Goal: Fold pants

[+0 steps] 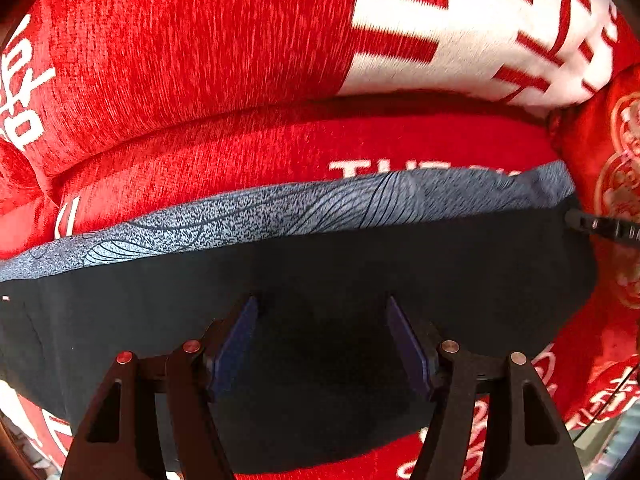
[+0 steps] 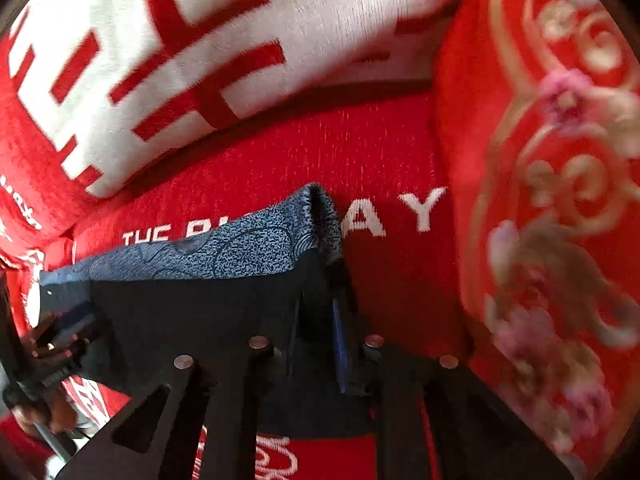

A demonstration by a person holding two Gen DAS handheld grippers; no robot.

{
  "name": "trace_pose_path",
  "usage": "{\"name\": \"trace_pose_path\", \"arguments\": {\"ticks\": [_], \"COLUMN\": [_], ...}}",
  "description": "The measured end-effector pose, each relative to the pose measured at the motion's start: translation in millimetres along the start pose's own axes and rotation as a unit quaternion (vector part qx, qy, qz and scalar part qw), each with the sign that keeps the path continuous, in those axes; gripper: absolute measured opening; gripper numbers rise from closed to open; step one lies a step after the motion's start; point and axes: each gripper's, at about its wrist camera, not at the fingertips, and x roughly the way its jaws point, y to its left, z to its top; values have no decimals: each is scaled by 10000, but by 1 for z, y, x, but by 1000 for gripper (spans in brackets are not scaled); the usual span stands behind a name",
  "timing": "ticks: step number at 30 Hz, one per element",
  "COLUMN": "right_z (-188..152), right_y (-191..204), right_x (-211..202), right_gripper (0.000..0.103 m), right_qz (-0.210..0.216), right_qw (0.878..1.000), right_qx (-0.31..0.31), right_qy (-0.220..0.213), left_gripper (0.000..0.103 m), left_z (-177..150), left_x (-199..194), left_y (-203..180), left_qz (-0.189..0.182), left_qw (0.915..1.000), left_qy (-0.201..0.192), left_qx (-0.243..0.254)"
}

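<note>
Dark navy pants [image 1: 304, 280] are lying folded on a red cushion [image 1: 248, 160] with white lettering, their blue-grey patterned waistband [image 1: 248, 220] running along the edge at twelve o'clock in the left wrist view. Behind them a red and white pillow [image 1: 460, 40] is leaning, and a red cover with gold and pink flowers [image 2: 560, 200] is rising at three o'clock in the right wrist view. Pointing down over the dark cloth, the left hand-held gripper [image 1: 322, 344] is standing with its fingers well apart, the blue pads [image 1: 236, 344] flanking bare fabric without pressing on it. At the pants' corner, where the waistband is bunching up at twelve o'clock, the right hand-held gripper [image 2: 320, 344] is sitting with its fingers drawn close together and a fold of the dark cloth pinched between them. At nine o'clock in the right wrist view, the left tool is showing partly at the far edge of the pants.
</note>
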Motion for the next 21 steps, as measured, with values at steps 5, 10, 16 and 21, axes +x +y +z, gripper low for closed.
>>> {"name": "trace_pose_path", "arguments": {"ticks": [5, 10, 16, 21], "right_z": [11, 0, 11, 18], "right_y": [-11, 21, 89, 64], "right_x": [-3, -46, 22, 30], "right_gripper": [48, 49, 48, 30], "right_qz": [-498, -68, 978, 260], "right_qw": [9966, 9957, 9930, 9982], "right_qx": [642, -56, -666, -474], "right_qy": [-117, -921, 17, -263], "left_gripper": [74, 74, 74, 74], "left_z": [6, 29, 51, 45], "left_x": [9, -5, 23, 30], "left_y": [-3, 4, -2, 11], "left_qz": [294, 195, 511, 710], "left_qw": [9995, 9985, 9961, 9945], "left_qy": [-17, -366, -308, -402], "left_qx": [-70, -359, -647, -650]}}
